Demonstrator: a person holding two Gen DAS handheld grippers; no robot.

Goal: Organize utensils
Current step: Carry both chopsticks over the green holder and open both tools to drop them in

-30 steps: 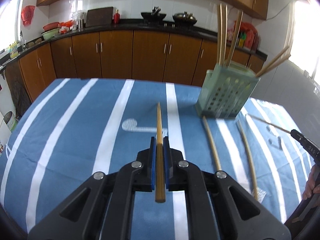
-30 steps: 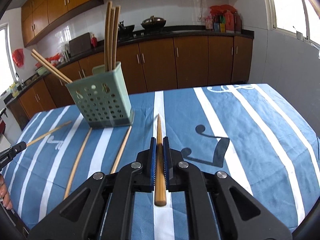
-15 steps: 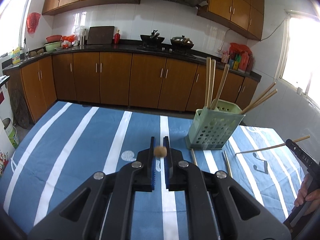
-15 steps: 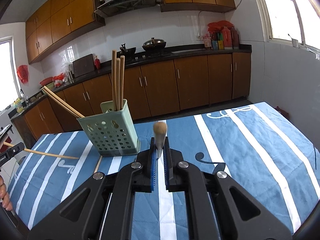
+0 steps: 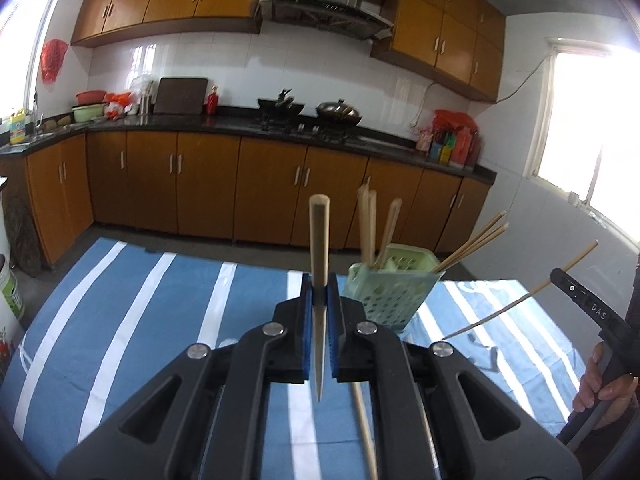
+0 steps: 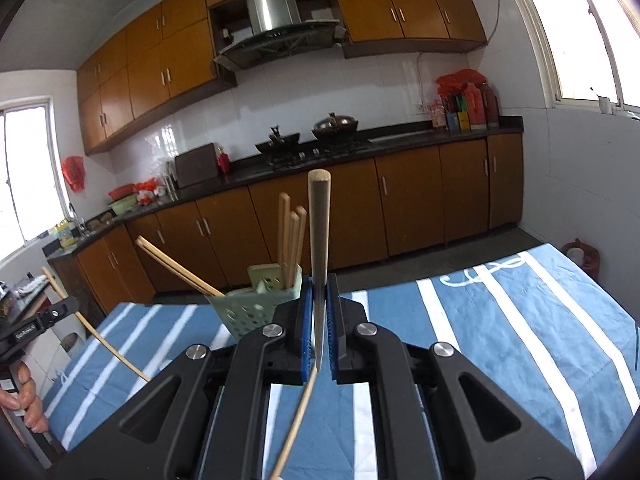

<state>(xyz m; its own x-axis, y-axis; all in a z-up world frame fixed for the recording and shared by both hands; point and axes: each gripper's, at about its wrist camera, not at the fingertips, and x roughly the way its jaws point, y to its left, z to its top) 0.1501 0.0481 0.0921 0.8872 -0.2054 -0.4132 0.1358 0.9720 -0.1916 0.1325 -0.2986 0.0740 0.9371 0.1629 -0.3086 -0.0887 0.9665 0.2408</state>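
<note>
Kitchen, striped blue tablecloth (image 5: 132, 320). Left gripper (image 5: 319, 300) and right gripper (image 6: 319, 300) are each pinching a chopstick (image 5: 319, 248) upright, just beside the green holder (image 5: 390, 296) — both converging risks sticks colliding or tipping it.

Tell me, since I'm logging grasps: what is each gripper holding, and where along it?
Left gripper and right gripper each clamp one chopstick, gripped toward its thin tip, thick end up.
</note>
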